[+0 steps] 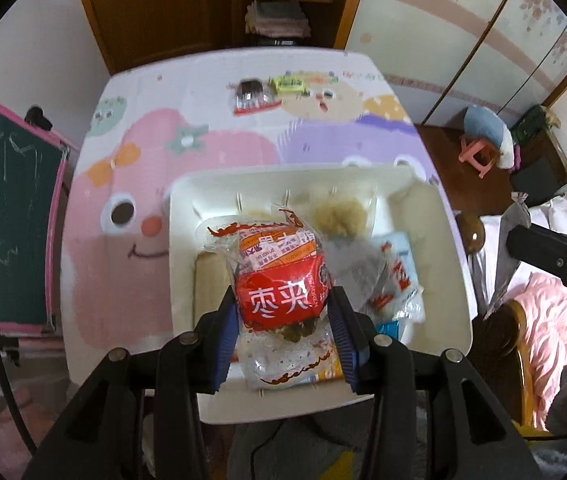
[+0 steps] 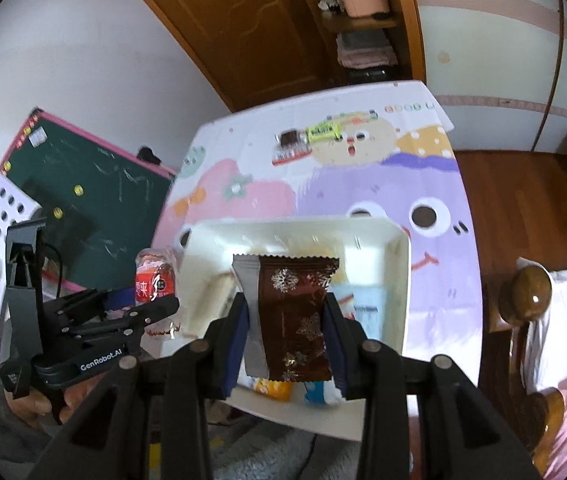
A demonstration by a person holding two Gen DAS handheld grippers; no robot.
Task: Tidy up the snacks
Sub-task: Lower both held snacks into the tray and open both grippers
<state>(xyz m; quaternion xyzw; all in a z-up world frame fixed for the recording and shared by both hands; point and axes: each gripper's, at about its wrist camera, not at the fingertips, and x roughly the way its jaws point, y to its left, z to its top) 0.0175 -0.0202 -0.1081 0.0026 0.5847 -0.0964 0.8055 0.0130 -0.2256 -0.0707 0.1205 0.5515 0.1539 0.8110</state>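
Left gripper (image 1: 283, 300), nearest the lens: blue pads clamped on a red snack packet (image 1: 281, 294) with white characters and clear crimped ends, held above the white tray (image 1: 181, 240). Right gripper (image 2: 287, 320): pads pinching a brown snowflake-printed wrapper (image 2: 297, 312), silver backing showing at its left edge, held upright over the near part of the same tray. Tray contents: pale crumbly snack in clear wrap (image 1: 341, 212), white-and-red packet (image 1: 393, 276), blue-and-white packet (image 2: 369, 308), orange item partly hidden at the near edge. Worktop (image 1: 211, 152) covered by pastel cartoon-printed cloth; at its far edge, apart from the tray, a clear-wrapped dark snack (image 1: 251, 94) touching a yellow-green packet (image 1: 289, 85). Green chalkboard (image 1: 7, 208) with pink frame left of the worktop.
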